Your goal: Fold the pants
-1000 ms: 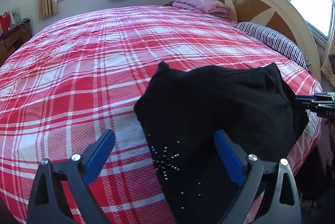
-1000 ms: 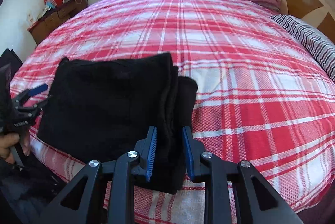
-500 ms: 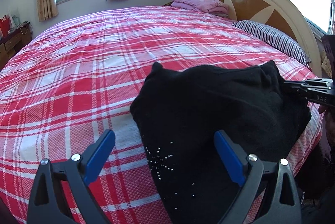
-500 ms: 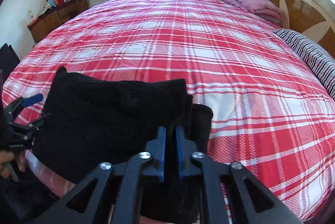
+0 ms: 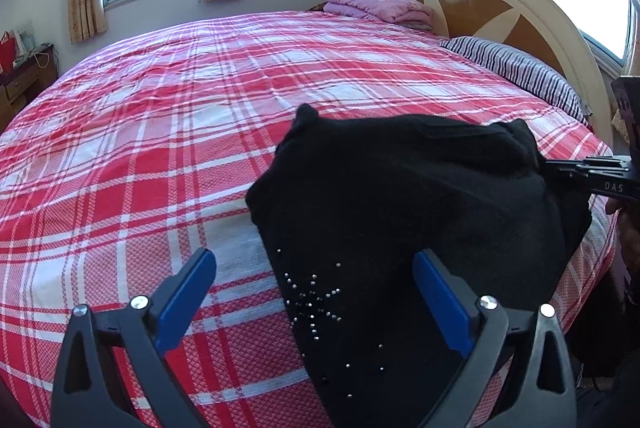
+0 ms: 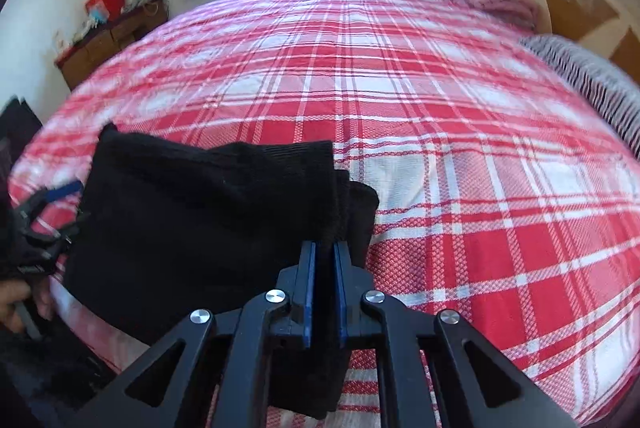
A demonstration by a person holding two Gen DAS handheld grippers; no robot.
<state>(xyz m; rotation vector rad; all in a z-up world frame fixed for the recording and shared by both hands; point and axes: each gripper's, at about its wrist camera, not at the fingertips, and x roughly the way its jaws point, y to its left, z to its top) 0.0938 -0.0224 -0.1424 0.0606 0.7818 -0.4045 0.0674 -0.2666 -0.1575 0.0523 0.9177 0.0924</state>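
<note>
Broadly, a red plaid bed [image 5: 168, 132] fills both views, its near edge cut off. Black pants [image 5: 400, 196], folded, lie near that edge; their lower part is hidden behind the grippers. The right gripper [image 6: 325, 268], jaws having just eased slightly apart, pinches their stacked edge. The left gripper [image 5: 316, 292] stands wide, holding nothing.

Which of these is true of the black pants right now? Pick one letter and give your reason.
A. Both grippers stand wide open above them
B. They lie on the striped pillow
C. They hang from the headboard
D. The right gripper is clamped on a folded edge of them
D: in the right wrist view the right gripper has its blue pads pressed together on the stacked edge of the black pants, which rest on the plaid bedspread.
</note>
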